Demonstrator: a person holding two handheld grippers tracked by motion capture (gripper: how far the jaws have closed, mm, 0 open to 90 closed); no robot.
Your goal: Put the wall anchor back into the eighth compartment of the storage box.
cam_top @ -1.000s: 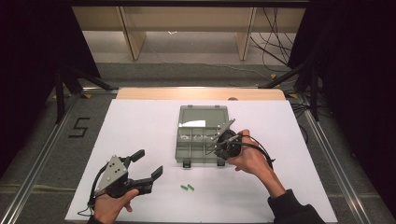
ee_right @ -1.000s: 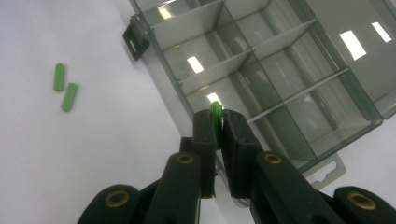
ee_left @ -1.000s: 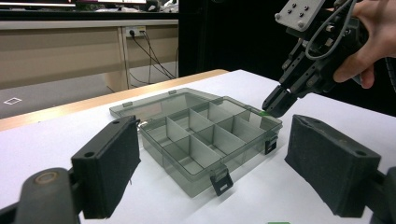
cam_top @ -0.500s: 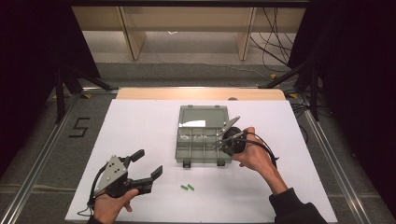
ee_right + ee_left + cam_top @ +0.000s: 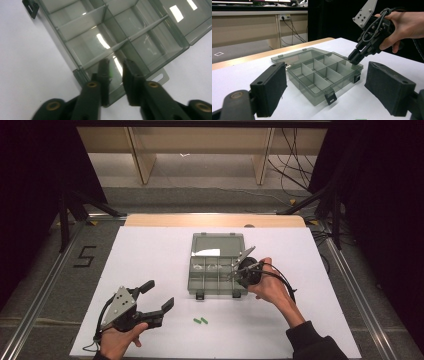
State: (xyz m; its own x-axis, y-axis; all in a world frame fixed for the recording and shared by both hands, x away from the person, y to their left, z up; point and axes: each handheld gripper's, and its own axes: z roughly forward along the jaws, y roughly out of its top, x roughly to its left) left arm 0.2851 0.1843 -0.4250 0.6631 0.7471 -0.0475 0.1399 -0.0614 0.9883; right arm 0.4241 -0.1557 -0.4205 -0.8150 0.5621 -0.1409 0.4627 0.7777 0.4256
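1. Compartment box (image 5: 218, 266): a clear grey plastic organiser, lying open near the middle of the white bench (image 5: 150, 250), its lid (image 5: 218, 243) folded flat toward 12 o'clock and two black latches facing 6 o'clock. Dividers are splitting the tray into small compartments.
2. Right gripper (image 5: 235, 273): a hand is holding it over the box's corner toward 4 o'clock, tips pointing down into the end compartment. Its jaws have just been opening and are now standing slightly apart; in the right gripper view (image 5: 115, 66) a faint green blur is showing in the gap, too unclear to identify, and the pads are pressing on nothing. In the left gripper view it (image 5: 355, 56) is hovering at the box's far corner.
3. Left gripper (image 5: 157, 296): a hand is holding it above the bench at about 8 o'clock from the box, well apart from it, jaws spread wide with nothing between them.
4. Green pieces (image 5: 200, 321): two small items lying side by side on the bench, at 6 o'clock from the box, between the two grippers.
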